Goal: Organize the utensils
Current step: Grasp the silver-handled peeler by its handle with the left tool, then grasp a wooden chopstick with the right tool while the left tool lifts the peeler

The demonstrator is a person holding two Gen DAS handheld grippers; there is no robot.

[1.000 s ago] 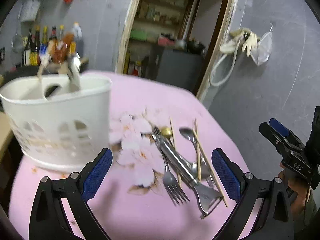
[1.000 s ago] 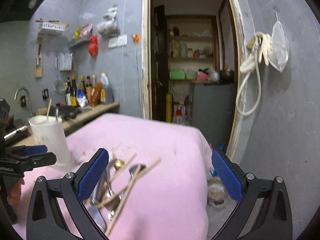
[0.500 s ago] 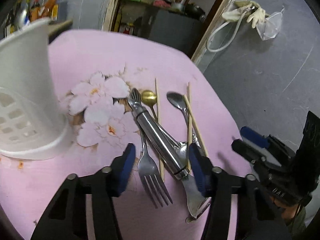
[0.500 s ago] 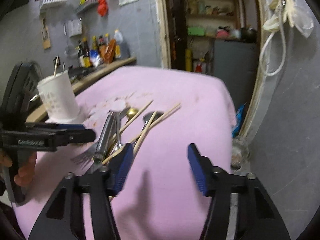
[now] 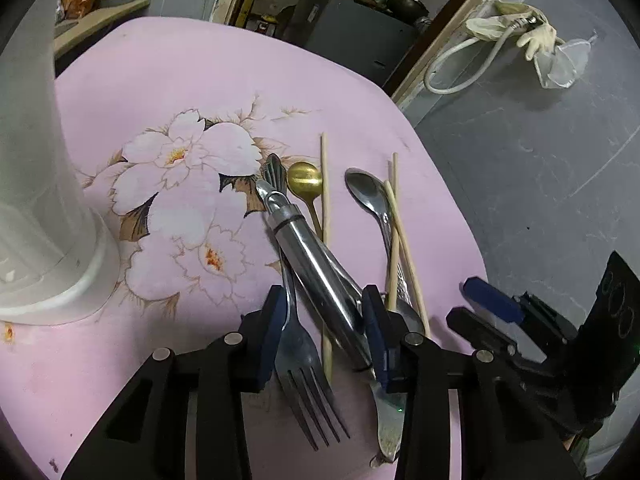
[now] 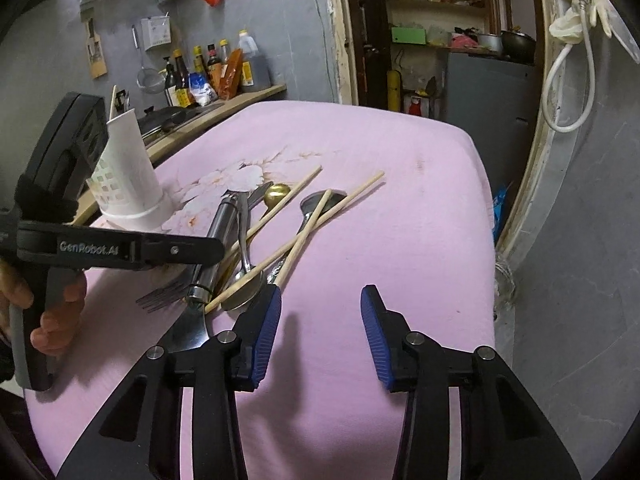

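Observation:
A pile of utensils lies on the pink cloth: a steel peeler, a fork, a gold spoon, a silver spoon and wooden chopsticks. My left gripper is open, its jaws straddling the peeler handle and the fork neck, low over the pile. The white utensil holder stands at the left. My right gripper is open and empty over bare cloth, just right of the pile. The holder also shows in the right wrist view.
The table's right edge drops to a grey floor. A counter with bottles stands behind the table. A doorway with shelves is at the back. A hose and gloves hang on the wall at right.
My left gripper has come down and forward onto the pile and its jaws have narrowed around the peeler and fork. My right gripper has lowered toward the cloth and narrowed too.

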